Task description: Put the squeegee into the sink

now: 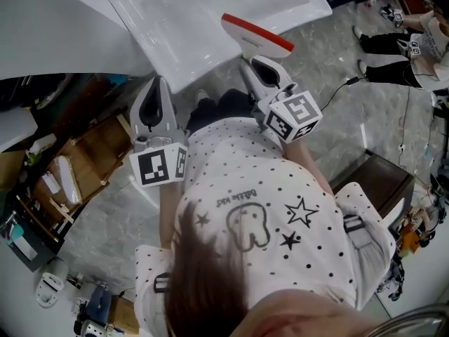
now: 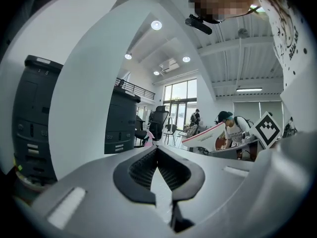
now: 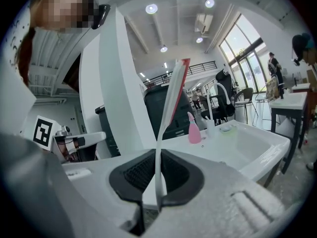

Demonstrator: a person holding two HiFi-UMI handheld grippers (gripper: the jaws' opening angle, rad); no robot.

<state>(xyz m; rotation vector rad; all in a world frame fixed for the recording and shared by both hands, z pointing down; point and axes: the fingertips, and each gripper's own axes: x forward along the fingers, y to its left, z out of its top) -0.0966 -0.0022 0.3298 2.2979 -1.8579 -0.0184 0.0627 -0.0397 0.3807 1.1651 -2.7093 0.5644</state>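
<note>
Transport step: squeegee (image 1: pixel 257 34) clamped in right gripper (image 1: pixel 254 62), upper centre, at sink (image 1: pixel 182 16) rim; left gripper (image 1: pixel 156 84) closed, empty. Next: lower into basin, release.

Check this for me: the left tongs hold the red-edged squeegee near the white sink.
Wrong side: the right tongs hold the red-edged squeegee near the white sink. The right gripper view shows it pinched between them.
</note>
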